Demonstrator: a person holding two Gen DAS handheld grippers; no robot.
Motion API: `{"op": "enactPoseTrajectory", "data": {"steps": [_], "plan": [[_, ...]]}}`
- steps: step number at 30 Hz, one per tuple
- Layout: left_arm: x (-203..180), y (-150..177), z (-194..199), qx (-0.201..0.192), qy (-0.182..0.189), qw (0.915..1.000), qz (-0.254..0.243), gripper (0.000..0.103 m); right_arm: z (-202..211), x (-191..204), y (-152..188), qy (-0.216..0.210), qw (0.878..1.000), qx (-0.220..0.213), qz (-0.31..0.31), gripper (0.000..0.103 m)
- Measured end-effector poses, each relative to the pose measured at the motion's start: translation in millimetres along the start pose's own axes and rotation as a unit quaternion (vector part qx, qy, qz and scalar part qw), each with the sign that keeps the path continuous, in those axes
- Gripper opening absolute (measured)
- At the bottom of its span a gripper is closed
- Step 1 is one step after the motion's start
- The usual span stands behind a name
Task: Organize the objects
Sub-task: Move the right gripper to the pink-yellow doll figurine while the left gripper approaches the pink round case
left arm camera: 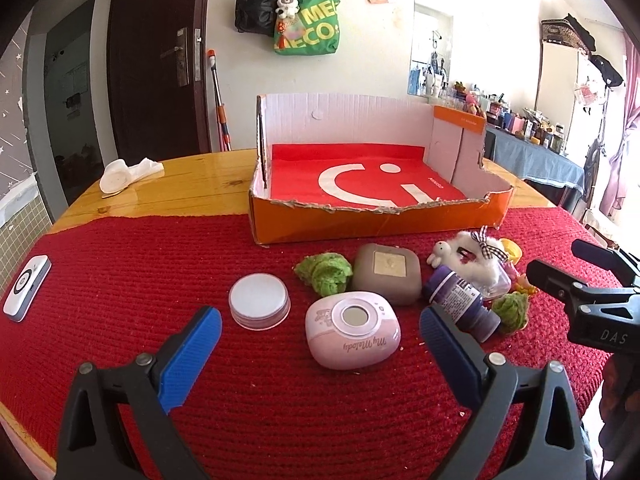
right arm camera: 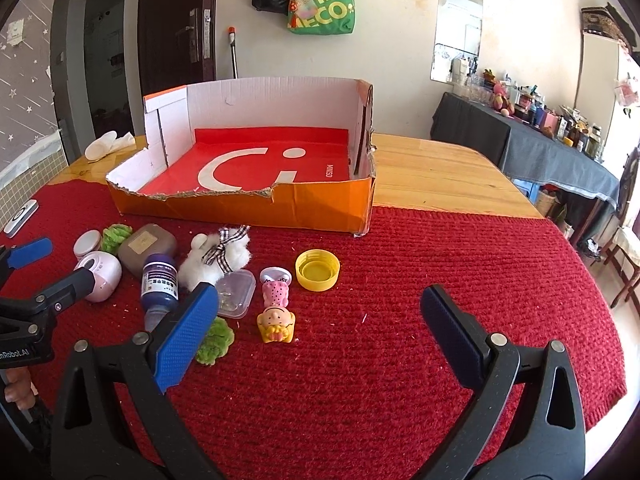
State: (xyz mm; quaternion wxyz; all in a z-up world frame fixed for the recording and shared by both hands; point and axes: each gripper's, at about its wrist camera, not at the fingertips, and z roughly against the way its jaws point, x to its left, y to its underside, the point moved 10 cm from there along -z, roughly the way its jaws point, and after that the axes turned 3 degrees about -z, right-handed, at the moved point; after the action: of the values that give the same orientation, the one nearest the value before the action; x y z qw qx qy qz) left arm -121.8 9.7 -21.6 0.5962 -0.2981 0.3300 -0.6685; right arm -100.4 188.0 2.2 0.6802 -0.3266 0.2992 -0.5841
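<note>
Red knitted mat (right arm camera: 400, 280) covers the wooden worktop (right arm camera: 432, 176). Orange box (left arm camera: 372, 220) sits at the mat's far edge, with small objects clustered before it. Left gripper (left arm camera: 320, 344) is released around the pink case (left arm camera: 352, 330). Right gripper (right arm camera: 320, 324) is released, holding nothing, near the doll figure (right arm camera: 276, 306).

green tote bag (left arm camera: 308, 24), black backpack (left arm camera: 256, 4), broom (left arm camera: 219, 100)

Home living room: bags (left arm camera: 288, 12) hung on wall, cluttered side table (right arm camera: 560, 140) (bottles, toys), wooden door (left arm camera: 156, 60).
</note>
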Motion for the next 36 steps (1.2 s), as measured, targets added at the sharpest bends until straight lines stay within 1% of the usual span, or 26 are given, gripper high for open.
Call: {"op": "enactPoseTrajectory", "data": {"steps": [3, 5, 9, 11, 16, 21, 26, 28, 30, 31, 32, 34, 35, 36], "plan": [[1, 1, -7, 0.016, 0.005, 0.9999, 0.005, 0.097, -7, 3, 1, 0.000, 1.000, 0.012, 0.009, 0.100], [1, 3, -10, 0.023, 0.007, 0.9997, 0.008, 0.094, -11, 4, 2, 0.002, 1.000, 0.019, 0.015, 0.097], [1, 6, -15, 0.037, 0.010, 0.9993, 0.007, 0.090, -19, 3, 6, -0.002, 0.999, 0.038, 0.015, 0.087], [0, 7, -19, 0.044, 0.010, 0.9990, 0.004, 0.088, -22, 3, 6, -0.008, 0.999, 0.040, 0.011, 0.085], [-2, 9, -23, 0.056, 0.018, 0.9983, 0.004, 0.083, -23, 5, 5, -0.013, 0.999, 0.045, 0.016, 0.071], [-3, 12, -26, 0.067, 0.026, 0.9973, 0.009, 0.081, -23, 3, 5, -0.017, 0.999, 0.048, 0.009, 0.069], [-4, 12, -26, 0.069, 0.025, 0.9973, 0.007, 0.081, -27, 2, 12, -0.019, 0.998, 0.060, 0.009, 0.064], [-4, 12, -26, 0.070, 0.026, 0.9972, 0.006, 0.079, -29, 4, 14, -0.021, 0.998, 0.065, 0.009, 0.062], [-6, 12, -27, 0.073, 0.027, 0.9970, 0.004, 0.077, -31, 7, 16, -0.025, 0.997, 0.068, 0.011, 0.055], [-7, 11, -27, 0.073, 0.030, 0.9969, 0.003, 0.073, -31, 9, 16, -0.029, 0.997, 0.070, 0.012, 0.051], [-8, 11, -27, 0.073, 0.036, 0.9967, 0.004, 0.067, -32, 11, 16, -0.034, 0.997, 0.070, 0.013, 0.048], [-13, 10, -25, 0.071, 0.049, 0.9963, 0.002, 0.057, -32, 17, 16, -0.054, 0.996, 0.072, 0.016, 0.030], [-14, 10, -25, 0.070, 0.052, 0.9962, 0.003, 0.057, -33, 21, 17, -0.064, 0.995, 0.072, 0.017, 0.027], [-16, 10, -24, 0.069, 0.061, 0.9958, 0.003, 0.057, -32, 23, 17, -0.070, 0.995, 0.069, 0.018, 0.021]]}}
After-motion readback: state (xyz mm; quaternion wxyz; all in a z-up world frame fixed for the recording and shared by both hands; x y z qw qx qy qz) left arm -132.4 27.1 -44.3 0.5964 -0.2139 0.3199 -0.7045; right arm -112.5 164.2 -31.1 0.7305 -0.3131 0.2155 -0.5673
